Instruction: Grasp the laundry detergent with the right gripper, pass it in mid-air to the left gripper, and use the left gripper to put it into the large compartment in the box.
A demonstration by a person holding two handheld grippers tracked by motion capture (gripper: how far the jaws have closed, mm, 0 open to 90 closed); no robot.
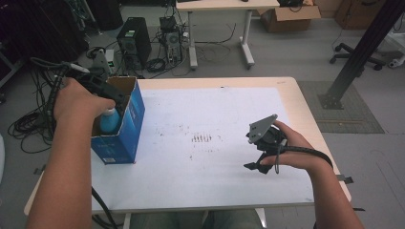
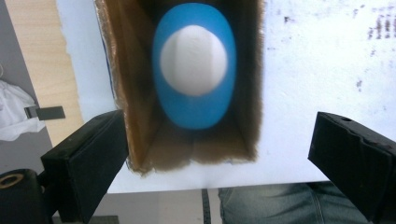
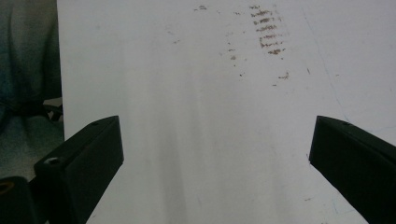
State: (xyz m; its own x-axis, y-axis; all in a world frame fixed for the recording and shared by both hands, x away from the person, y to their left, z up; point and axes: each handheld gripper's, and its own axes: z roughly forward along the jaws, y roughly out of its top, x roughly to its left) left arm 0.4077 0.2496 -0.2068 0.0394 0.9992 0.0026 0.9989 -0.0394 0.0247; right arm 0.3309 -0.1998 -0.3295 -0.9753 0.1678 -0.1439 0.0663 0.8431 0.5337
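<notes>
An open-topped blue cardboard box [image 1: 119,138] stands at the left of the table. Inside it a blue bottle [image 1: 110,121] with a white cap [image 2: 194,60] stands upright. My left gripper [image 1: 114,101] hangs just above the box's mouth, pointing down. In the left gripper view the bottle [image 2: 196,109] sits between the brown inner walls of the box [image 2: 135,93], below my left gripper [image 2: 219,154], whose jaws stand wide apart and touch nothing. My right gripper [image 1: 255,167] rests low over the white sheet [image 1: 210,119] at the right, open and empty [image 3: 215,158].
Brown smudges [image 1: 201,138] mark the middle of the sheet. The wooden table edge [image 1: 315,129] runs close to my right hand. Beyond the table on the floor are a computer tower [image 1: 133,40], cables and another desk [image 1: 219,28].
</notes>
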